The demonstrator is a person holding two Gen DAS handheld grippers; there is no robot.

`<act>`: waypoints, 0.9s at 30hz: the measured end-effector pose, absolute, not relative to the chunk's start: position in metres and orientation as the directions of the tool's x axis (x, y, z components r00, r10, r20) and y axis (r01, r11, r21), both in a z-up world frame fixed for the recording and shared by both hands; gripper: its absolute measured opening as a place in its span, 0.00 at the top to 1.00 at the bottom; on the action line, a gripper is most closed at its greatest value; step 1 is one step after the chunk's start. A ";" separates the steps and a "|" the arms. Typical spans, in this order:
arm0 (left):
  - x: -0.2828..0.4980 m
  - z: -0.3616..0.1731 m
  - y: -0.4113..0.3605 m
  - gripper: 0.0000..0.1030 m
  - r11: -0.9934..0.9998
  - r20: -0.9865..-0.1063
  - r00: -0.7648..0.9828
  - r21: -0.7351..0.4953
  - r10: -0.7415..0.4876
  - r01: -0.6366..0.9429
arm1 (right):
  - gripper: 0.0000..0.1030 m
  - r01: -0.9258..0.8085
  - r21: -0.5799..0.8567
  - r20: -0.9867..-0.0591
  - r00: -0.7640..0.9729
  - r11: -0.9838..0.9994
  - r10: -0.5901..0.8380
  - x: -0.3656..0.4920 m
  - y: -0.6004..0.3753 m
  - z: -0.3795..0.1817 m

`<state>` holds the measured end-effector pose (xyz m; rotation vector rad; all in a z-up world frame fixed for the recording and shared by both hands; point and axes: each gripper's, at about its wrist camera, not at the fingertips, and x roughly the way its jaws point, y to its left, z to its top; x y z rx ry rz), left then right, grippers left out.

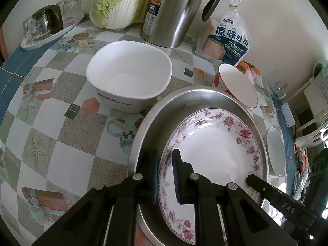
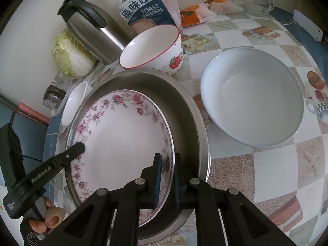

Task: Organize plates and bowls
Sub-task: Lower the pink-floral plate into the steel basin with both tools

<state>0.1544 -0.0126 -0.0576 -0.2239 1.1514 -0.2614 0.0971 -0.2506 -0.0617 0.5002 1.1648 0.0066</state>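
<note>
bread bag (image 1: 225, 41): "原味吐司 TOAST ORIGINAL"; kettle (image 1: 174, 12) sticker: "24"; white square bowl (image 1: 128, 75): "MAX"; left gripper (image 2: 82, 147) arm: "GenRobot.AI"; right gripper (image 1: 249, 179) arm: "DAS"

Counter (image 1: 61, 123), patterned checked cloth: metal basin (image 1: 184, 98), square white bowl (image 1: 129, 75), strawberry bowl (image 2: 155, 47), round white bowl (image 2: 252, 96), thermos jug (image 1: 174, 12), cabbage (image 1: 119, 2), toast bag (image 1: 227, 39), glassware tray (image 1: 49, 34).

A steel kettle (image 1: 174, 14) stood between a napa cabbage (image 1: 119, 4) and a toast bag (image 1: 227, 41) against the wall.
</note>
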 end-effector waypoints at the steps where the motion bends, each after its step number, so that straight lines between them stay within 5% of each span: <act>1: 0.154 -0.058 -0.012 0.86 0.947 -0.868 0.383 -0.307 -0.317 0.089 | 0.87 0.249 0.379 -0.876 0.407 0.891 0.259 0.097 -0.250 -0.062; 27: 0.154 -0.059 -0.016 0.86 0.954 -0.877 0.376 -0.286 -0.300 0.094 | 0.84 0.243 0.292 -0.887 0.430 0.925 0.168 0.092 -0.251 -0.042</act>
